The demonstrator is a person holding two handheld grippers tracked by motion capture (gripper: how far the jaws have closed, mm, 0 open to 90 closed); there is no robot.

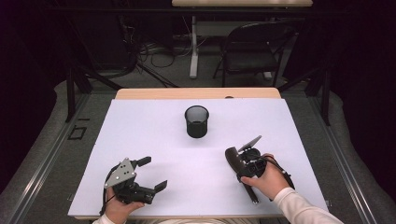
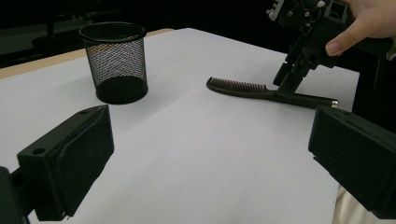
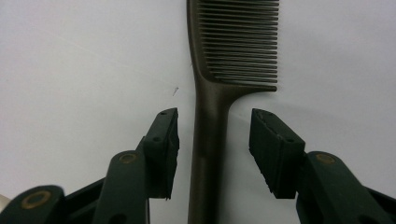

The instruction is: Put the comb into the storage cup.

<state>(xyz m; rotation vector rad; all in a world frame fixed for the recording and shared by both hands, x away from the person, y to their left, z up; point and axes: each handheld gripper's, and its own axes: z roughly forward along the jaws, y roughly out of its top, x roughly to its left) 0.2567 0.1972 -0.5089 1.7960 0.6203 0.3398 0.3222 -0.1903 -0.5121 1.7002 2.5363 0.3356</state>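
We see a black mesh cup standing upright on the white table, well ahead of both pairs of jaws and between their lines. Its mouth is open upward, and we see nothing inside it. Beyond the table's far edge stand a dark folding chair and a white table leg, with cables on the floor.
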